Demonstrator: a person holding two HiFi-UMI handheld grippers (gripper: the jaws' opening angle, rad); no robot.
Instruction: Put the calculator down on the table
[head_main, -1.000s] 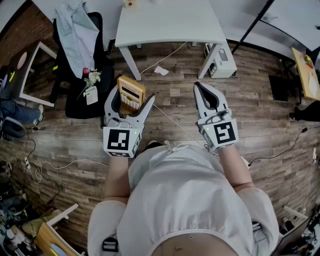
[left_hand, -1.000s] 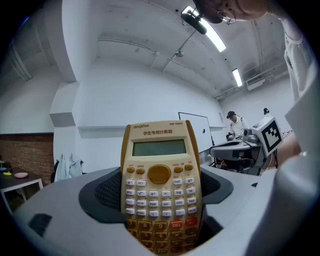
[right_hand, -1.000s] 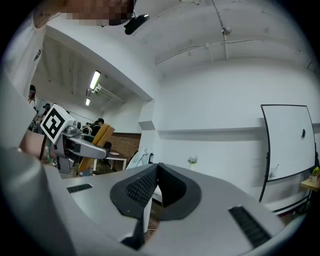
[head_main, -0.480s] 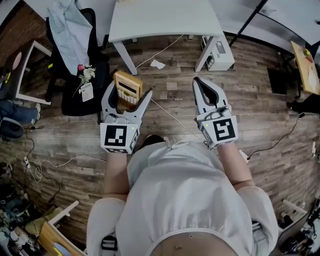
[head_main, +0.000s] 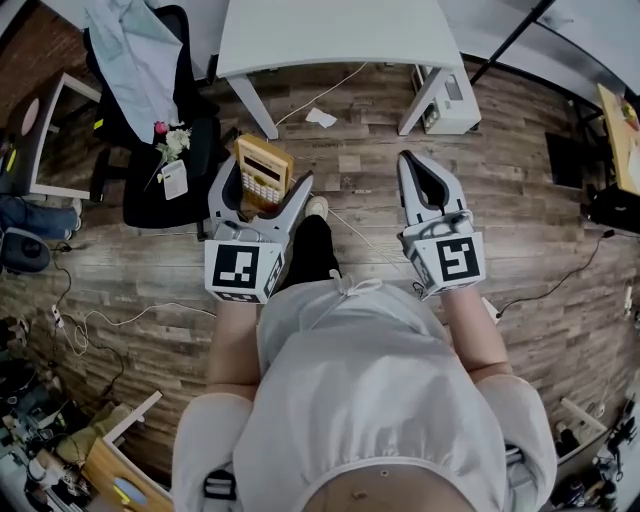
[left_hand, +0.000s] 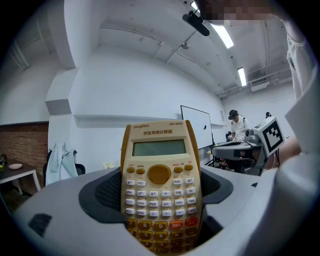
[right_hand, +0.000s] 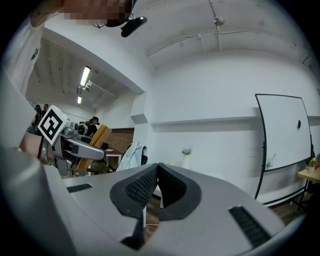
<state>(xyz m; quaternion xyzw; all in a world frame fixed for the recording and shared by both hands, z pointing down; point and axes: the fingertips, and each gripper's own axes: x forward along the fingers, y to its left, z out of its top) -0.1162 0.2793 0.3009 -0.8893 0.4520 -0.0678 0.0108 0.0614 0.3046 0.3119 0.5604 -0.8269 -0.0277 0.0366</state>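
Observation:
A tan calculator (head_main: 262, 171) with orange keys stands upright between the jaws of my left gripper (head_main: 258, 195), which is shut on its lower half. In the left gripper view the calculator (left_hand: 160, 190) fills the centre, its screen facing the camera. My right gripper (head_main: 422, 186) is held level beside it, shut with nothing between its pads; its jaw tips meet in the right gripper view (right_hand: 157, 166). The white table (head_main: 330, 35) lies ahead at the top of the head view, beyond both grippers.
A black chair (head_main: 160, 120) draped with a pale garment stands to the left, with a small flower bunch (head_main: 172, 145) on it. A white box (head_main: 450, 100) sits by the table's right leg. Cables trail over the wooden floor (head_main: 520, 230). A whiteboard (right_hand: 282, 145) stands right.
Both grippers have shifted slightly forward toward the table, with the calculator still held. A dark shoe and trouser leg now show between the grippers.

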